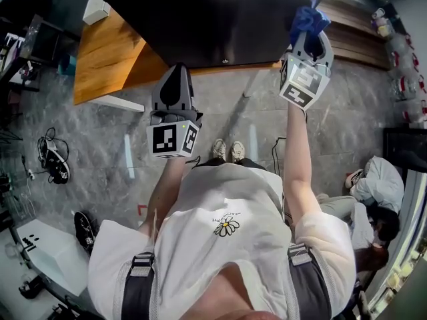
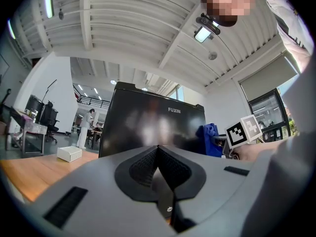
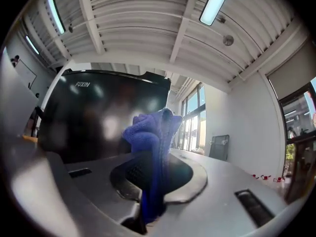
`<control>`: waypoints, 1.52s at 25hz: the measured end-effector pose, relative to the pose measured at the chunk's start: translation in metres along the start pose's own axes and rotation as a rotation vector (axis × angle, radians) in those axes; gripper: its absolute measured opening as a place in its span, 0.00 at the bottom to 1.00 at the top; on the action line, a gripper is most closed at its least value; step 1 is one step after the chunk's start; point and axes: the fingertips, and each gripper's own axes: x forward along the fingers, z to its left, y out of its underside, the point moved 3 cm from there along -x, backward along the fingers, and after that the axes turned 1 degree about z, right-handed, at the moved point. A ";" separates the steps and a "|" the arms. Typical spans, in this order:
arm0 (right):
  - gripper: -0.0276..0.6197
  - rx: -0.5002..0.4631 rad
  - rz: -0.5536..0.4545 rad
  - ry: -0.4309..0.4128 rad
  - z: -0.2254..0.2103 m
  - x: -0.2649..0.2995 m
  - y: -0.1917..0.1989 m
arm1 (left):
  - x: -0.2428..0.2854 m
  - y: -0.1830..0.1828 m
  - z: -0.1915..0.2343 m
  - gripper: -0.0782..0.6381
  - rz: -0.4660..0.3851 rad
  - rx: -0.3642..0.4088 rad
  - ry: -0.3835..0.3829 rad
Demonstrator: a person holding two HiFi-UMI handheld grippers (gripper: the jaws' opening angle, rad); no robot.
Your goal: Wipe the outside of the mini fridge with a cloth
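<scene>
Mini fridge (image 1: 220, 19): black, glossy, "FUXIN" on the front, stands on a wooden tabletop (image 1: 107, 59) straight ahead of the person.

Right gripper (image 1: 309, 37): jaws clamped on a blue cloth (image 1: 308, 20). The cloth bunches up past the tips, w/ a strip running down btw the pads. In the right gripper view the wad (image 3: 153, 137) sits btw the gripper (image 3: 150, 181) and the fridge's right edge (image 3: 94, 117), hiding part of that edge. Head view puts the cloth at the fridge's front right corner; can't tell if it actually touches. Arm is stretched fwd, marker cube facing the camera.

Left gripper (image 1: 177, 72): jaws closed together, nothing btw them; in its own view the pads meet in a thin line (image 2: 158, 154). It's held lower and nearer the body, short of the tabletop's front edge, pointing at the fridge front (image 2: 148, 127). From there the cloth (image 2: 210, 137) shows just right of the fridge.

Around:
- White box (image 1: 97, 9) on the tabletop, left of the fridge, apart from it; also in the left gripper view (image 2: 69, 153).
- Grey stone-look floor (image 1: 107, 145) below the tabletop edge, w/ the person's shoes (image 1: 228, 151) near it.
- Dark shoes (image 1: 57, 167) and a cable on the floor at far left.
- Another person (image 1: 373, 192) low down at right, well apart.
- A standing figure (image 2: 85, 127) in the bkgd left of the fridge.
</scene>
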 end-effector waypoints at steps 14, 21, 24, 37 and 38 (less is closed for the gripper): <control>0.14 -0.022 0.012 0.033 -0.011 0.009 0.009 | 0.000 0.002 0.011 0.12 0.014 0.012 -0.007; 0.14 0.039 0.011 0.049 -0.026 -0.006 0.007 | -0.001 0.002 0.009 0.12 0.018 0.023 -0.015; 0.14 0.073 0.005 0.014 -0.020 -0.024 0.004 | 0.000 0.001 0.010 0.12 0.012 0.027 -0.022; 0.14 0.212 -0.025 -0.524 0.181 -0.075 -0.005 | -0.013 0.010 0.029 0.12 -0.024 0.053 -0.065; 0.14 0.214 -0.034 -0.561 0.199 -0.076 -0.009 | -0.015 0.011 0.033 0.12 -0.023 0.059 -0.076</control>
